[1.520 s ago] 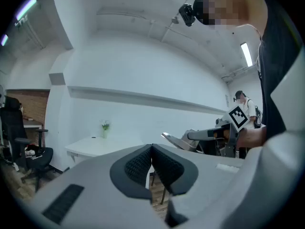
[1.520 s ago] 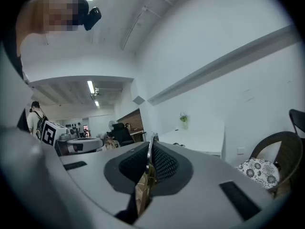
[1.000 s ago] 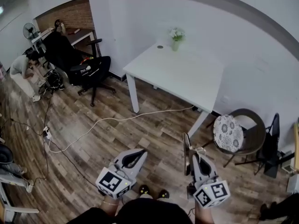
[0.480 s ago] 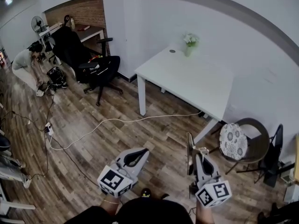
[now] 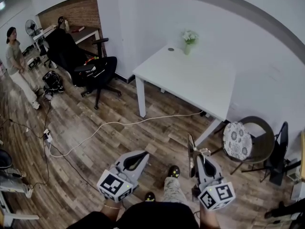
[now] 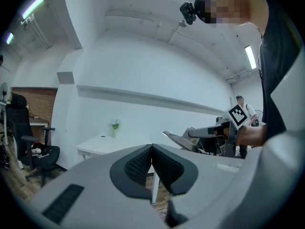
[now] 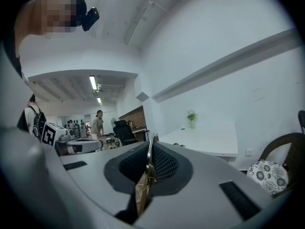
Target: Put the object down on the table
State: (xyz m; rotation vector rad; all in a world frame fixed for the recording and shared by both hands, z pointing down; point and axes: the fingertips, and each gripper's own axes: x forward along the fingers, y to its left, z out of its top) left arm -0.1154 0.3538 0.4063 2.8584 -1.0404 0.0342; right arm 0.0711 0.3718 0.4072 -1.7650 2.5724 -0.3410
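Note:
My right gripper (image 5: 198,160) is shut on a thin flat object (image 5: 191,152) that stands on edge and sticks up past the jaws. In the right gripper view the object (image 7: 148,173) shows as a narrow metal and brown edge pinched between the black pads. My left gripper (image 5: 141,156) is shut with nothing in it, its pads (image 6: 143,163) pressed together. Both grippers hover low over the wooden floor, well short of the white table (image 5: 190,82). That table carries a small vase of flowers (image 5: 189,37) and a small dark disc (image 5: 170,49).
A black office chair (image 5: 97,73) stands left of the table, and a round chair with a floral cushion (image 5: 237,140) sits to its right. A white cable (image 5: 119,123) snakes over the floor. A person (image 5: 16,63) stands at far left. My shoe (image 5: 174,171) is between the grippers.
The person at far left has straightened up from bending. My leg has stepped forward between the grippers. The right gripper still holds the flat object in the same way.

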